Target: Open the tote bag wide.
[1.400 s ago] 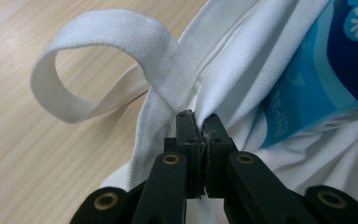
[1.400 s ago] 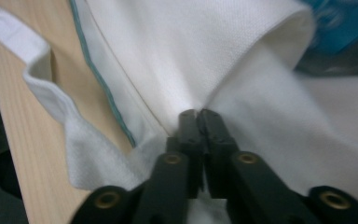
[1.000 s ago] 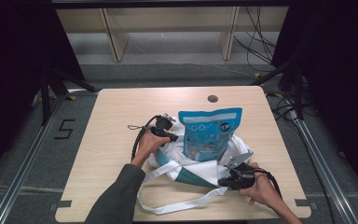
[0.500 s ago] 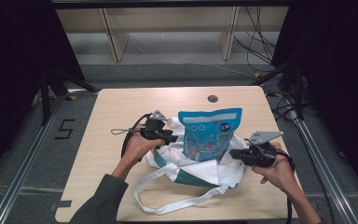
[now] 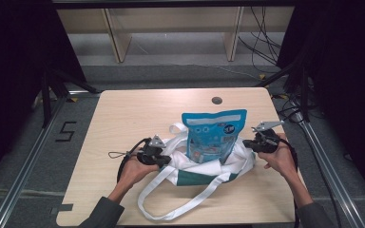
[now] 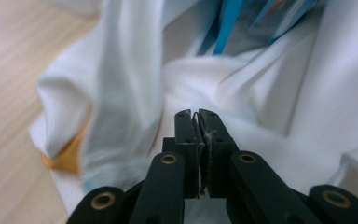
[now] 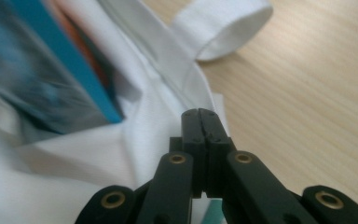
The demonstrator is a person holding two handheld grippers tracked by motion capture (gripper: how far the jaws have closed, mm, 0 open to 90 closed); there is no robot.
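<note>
White tote bag (image 5: 209,167), both grippers apparently pinching cloth; blue pouch (image 5: 212,135) inside.

High view: bench (image 5: 123,114) evenly lit from above, surroundings dark at 9 & 3 o'clock. Both gripper views: blue pouch (image 7: 37,79) blurred, white bag (image 6: 121,70) soft, overexposed.
</note>
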